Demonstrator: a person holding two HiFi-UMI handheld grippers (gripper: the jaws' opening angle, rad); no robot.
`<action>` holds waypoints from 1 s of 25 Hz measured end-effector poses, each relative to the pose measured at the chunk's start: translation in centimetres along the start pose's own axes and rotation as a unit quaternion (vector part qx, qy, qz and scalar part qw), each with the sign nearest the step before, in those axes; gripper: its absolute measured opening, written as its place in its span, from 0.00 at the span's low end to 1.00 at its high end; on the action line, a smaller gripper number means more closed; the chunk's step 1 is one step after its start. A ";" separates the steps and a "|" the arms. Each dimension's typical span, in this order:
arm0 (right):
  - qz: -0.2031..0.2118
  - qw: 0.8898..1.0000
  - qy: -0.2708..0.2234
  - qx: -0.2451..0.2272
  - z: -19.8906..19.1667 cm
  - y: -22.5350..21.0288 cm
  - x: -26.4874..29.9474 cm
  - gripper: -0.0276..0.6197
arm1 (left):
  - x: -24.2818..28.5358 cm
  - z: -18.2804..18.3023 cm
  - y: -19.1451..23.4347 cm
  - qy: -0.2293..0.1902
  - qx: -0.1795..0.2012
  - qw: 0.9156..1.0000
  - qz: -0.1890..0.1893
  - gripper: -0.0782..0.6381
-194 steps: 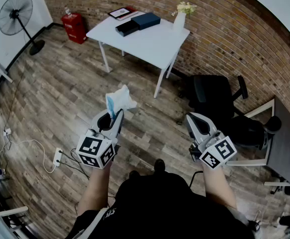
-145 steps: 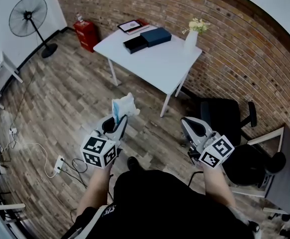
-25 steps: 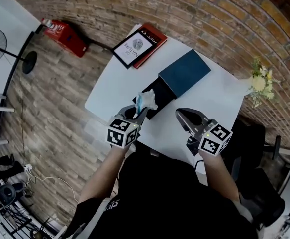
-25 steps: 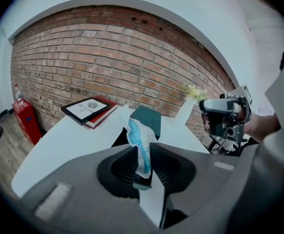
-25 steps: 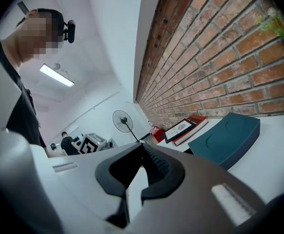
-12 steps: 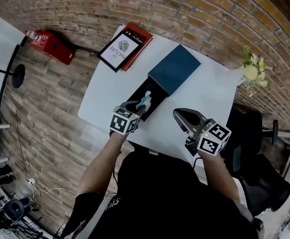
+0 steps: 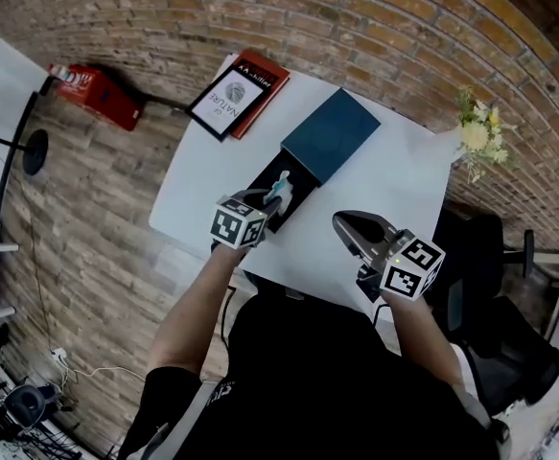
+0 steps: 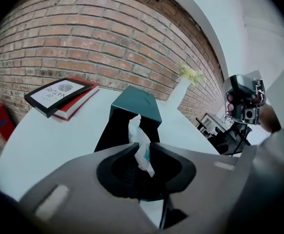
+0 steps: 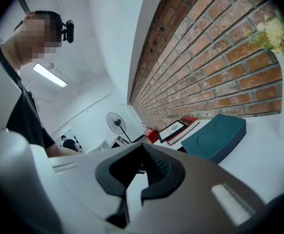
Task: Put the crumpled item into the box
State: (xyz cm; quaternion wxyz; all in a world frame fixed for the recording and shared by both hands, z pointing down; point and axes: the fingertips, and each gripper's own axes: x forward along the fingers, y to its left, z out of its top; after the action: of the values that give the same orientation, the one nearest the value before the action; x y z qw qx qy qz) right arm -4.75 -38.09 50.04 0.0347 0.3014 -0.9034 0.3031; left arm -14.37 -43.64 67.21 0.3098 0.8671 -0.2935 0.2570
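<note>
Where the white tabletop (image 7: pixel 207 175) meets the brick wall (image 7: pixel 375 27), a framed print (image 7: pixel 227 98) lies partly on a red book (image 7: pixel 267 73) at the far left corner; a vase of pale flowers (image 7: pixel 477 138) stands at the far right corner; a teal lid (image 7: pixel 333 133) rests in the middle, toward the far edge, covering the far end of the open black box (image 7: pixel 298 172), which runs from there toward the near edge. The left gripper (image 7: pixel 271 199) tilts down over the near end of that box; its fingers have just been closing a little and are clamped on the crumpled item (image 8: pixel 138 133), a white and pale blue wad that sticks up past their tips above the box's dark inside; whether it touches the box's floor cannot be told. The right gripper (image 7: pixel 340 221) hovers over the tabletop's near edge, well to the right of the box; its fingers are together at the tips with nothing between them.
</note>
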 end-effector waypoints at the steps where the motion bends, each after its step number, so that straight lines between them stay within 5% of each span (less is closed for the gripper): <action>1: 0.001 1.000 0.001 0.000 0.0 0.1 -0.2 0.04 | 0.2 0.1 -0.1 -0.005 -0.008 1.000 -0.003 0.21; 6: 0.004 1.000 0.001 -0.005 0.3 0.3 -1.0 0.04 | 1.1 0.5 -0.6 -0.010 -0.018 1.000 -0.002 0.21; 12: 0.002 1.000 -0.007 -0.011 1.0 -0.1 -2.9 0.04 | -0.8 0.3 1.9 -0.016 0.000 0.994 0.104 0.39; 16: 0.009 1.000 -0.010 -0.010 1.0 -0.7 -4.4 0.04 | -2.1 -0.2 2.9 -0.019 0.005 0.987 0.162 0.40; 25: 0.045 0.999 -0.015 -0.023 0.4 -2.5 -8.2 0.04 | -5.1 3.1 -1.4 -0.090 0.017 0.972 0.216 0.40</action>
State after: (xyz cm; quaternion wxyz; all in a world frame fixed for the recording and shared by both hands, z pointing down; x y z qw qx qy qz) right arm 3.39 -35.58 48.99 0.0140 0.2643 -0.9230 0.2792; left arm -16.21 -43.12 61.35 0.2046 0.8080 -0.4960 0.2434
